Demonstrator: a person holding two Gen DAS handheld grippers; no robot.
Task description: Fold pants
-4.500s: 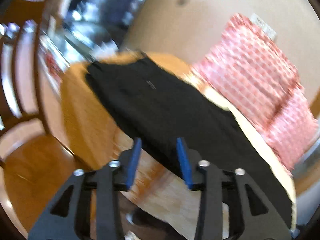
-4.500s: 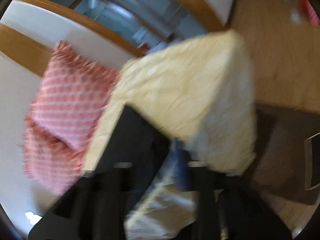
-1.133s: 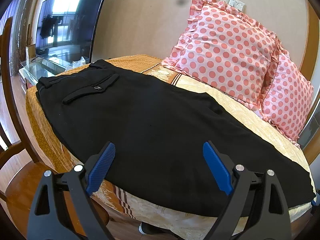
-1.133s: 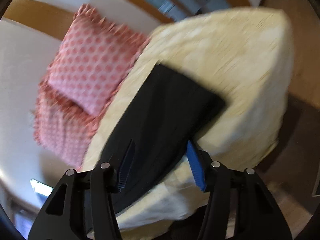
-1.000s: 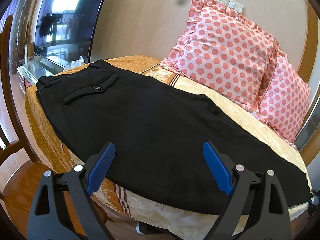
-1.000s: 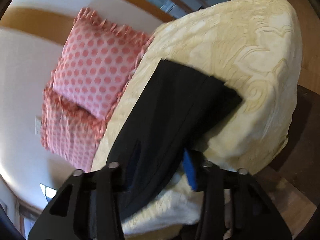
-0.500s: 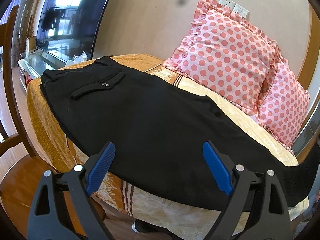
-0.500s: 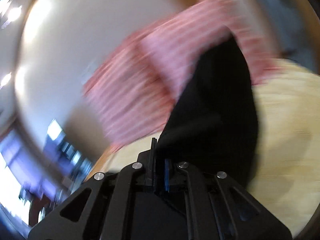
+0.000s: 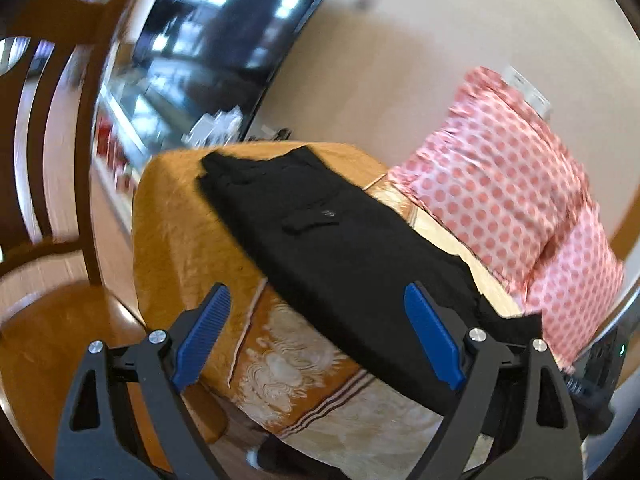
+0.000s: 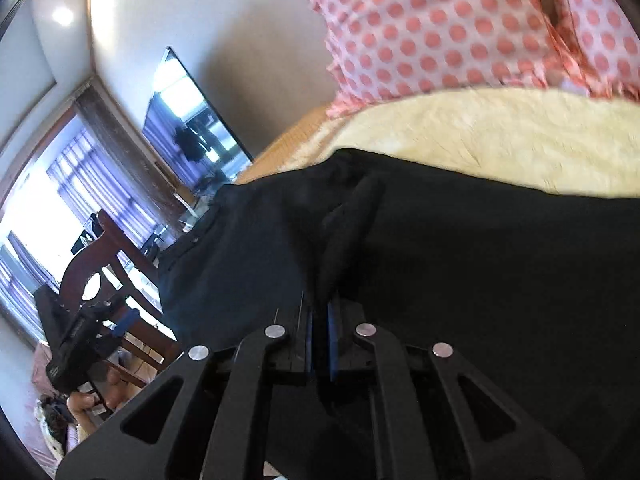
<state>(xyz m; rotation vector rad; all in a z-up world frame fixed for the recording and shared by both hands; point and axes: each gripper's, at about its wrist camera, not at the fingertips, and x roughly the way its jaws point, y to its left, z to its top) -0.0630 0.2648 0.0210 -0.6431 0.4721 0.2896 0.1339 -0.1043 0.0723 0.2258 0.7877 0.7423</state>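
**A:** Where are the black pants (image 9: 340,248) lying, and what can be made out around them?

**B:** They're spread along the bed (image 9: 280,344), on a gold and cream patterned cover. The waistband end is seen toward the far left corner in the left wrist view, with a back pocket and its button facing up. Two pink polka-dot pillows (image 9: 500,188) are propped against the wall just behind them. A wooden chair (image 9: 52,184) is seen off to the left of the bed, and a dark TV screen (image 9: 224,40) is mounted on the wall. That view is a bit blurred, so finer detail can't be given.

**A:** And the grippers?

**B:** The left gripper (image 9: 316,336) is held with its blue pads (image 9: 434,340) spread wide and nothing between them; it's hovering at the near edge of the bed, clear of the fabric. The right gripper (image 10: 320,336) is clamped nearly closed on a fold of the pants (image 10: 440,280), with a ridge of black cloth bunched up right ahead of the fingertips. The left gripper (image 10: 88,332) is also caught in the right wrist view, low on the left.
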